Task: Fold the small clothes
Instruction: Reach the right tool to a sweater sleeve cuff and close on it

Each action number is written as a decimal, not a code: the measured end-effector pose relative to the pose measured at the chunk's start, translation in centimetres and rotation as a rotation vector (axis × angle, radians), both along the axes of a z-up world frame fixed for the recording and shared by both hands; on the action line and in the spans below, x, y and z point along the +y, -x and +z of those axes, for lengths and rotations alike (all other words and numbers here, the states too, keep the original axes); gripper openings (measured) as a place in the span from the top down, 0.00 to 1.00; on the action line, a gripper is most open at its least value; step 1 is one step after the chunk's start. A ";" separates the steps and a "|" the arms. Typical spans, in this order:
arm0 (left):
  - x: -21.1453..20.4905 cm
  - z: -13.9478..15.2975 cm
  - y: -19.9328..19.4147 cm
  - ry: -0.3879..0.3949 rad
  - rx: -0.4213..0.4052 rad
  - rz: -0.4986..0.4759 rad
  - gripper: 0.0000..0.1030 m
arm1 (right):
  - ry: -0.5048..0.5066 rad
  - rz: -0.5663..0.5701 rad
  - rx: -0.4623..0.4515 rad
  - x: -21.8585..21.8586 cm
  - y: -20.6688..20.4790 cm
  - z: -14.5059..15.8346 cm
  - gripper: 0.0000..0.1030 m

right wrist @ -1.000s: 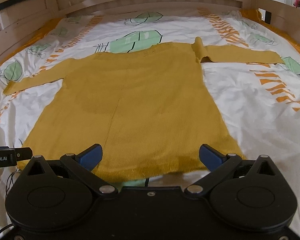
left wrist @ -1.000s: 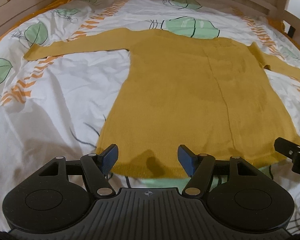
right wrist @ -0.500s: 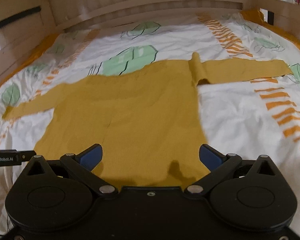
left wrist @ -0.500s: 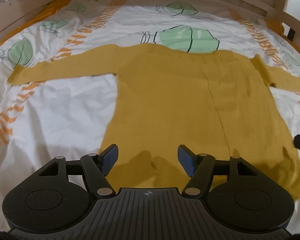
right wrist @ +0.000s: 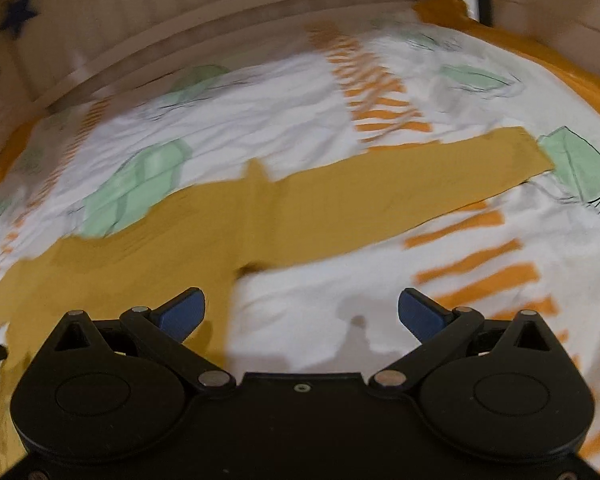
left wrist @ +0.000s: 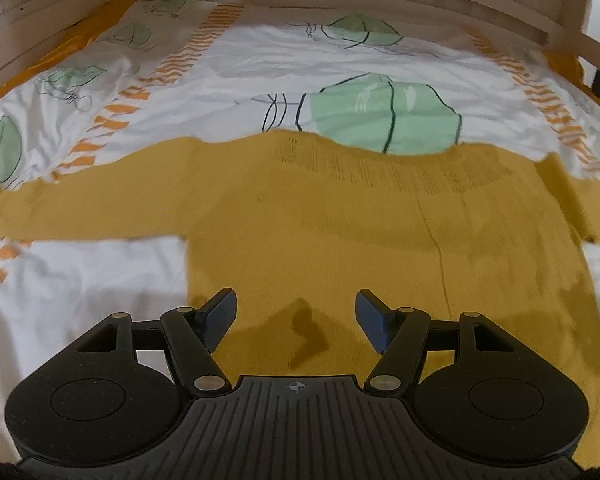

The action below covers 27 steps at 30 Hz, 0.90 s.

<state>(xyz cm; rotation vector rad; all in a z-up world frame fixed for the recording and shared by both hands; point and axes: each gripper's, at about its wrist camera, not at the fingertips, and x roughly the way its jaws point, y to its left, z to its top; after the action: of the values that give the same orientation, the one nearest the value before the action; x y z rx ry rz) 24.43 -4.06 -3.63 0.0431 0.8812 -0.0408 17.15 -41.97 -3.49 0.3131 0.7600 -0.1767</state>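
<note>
The mustard sweater (left wrist: 340, 232) lies flat and spread on the leaf-print bedsheet (left wrist: 260, 64), body toward me, neckline away, nothing folded yet as far as I can judge. I take the step in hand to be reaching for the sleeves, so that each can be laid in across the body.

My left gripper (left wrist: 296, 316) hangs over the lower body of the sweater, its blue pads well apart and nothing between them. From it, the left sleeve (left wrist: 80, 208) runs off toward ten o'clock, and its cuff is cut off by the frame edge. I would carry this gripper out along the sleeve to the cuff end and pinch both layers there, not mid-sleeve, where the knit would sag.

My right gripper (right wrist: 302, 312) is also spread and empty, over bare sheet just beside the sweater's right side edge. The right sleeve (right wrist: 400, 196) stretches toward one o'clock, its cuff (right wrist: 528, 156) flat on the sheet. There is a small bunched ridge at the shoulder (right wrist: 256, 176), which I would smooth, or lift clear, before folding. The right view is blurred, so I would settle the gripper before closing.
</note>
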 end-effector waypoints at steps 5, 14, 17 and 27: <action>-0.8 -1.1 -3.7 -0.002 -0.020 0.016 0.37 | 0.111 -0.088 0.010 -4.7 -3.0 -0.6 0.01; -2.3 -3.9 -6.9 -0.004 -0.038 0.025 0.37 | 0.127 -0.286 -0.026 -14.1 -6.3 -1.1 0.12; -2.7 -5.2 -7.2 -0.003 -0.020 0.022 0.37 | 0.127 -0.320 -0.009 -16.5 -7.0 -1.4 0.19; -3.8 -7.3 -5.4 -0.064 -0.181 0.023 0.31 | 0.125 -0.387 0.028 -21.0 -8.6 -3.6 0.20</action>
<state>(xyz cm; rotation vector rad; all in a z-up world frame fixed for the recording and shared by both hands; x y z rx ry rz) 29.78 -7.83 -10.97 0.0952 0.7023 0.0125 25.73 -62.96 -7.07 0.3369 0.7066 -0.5927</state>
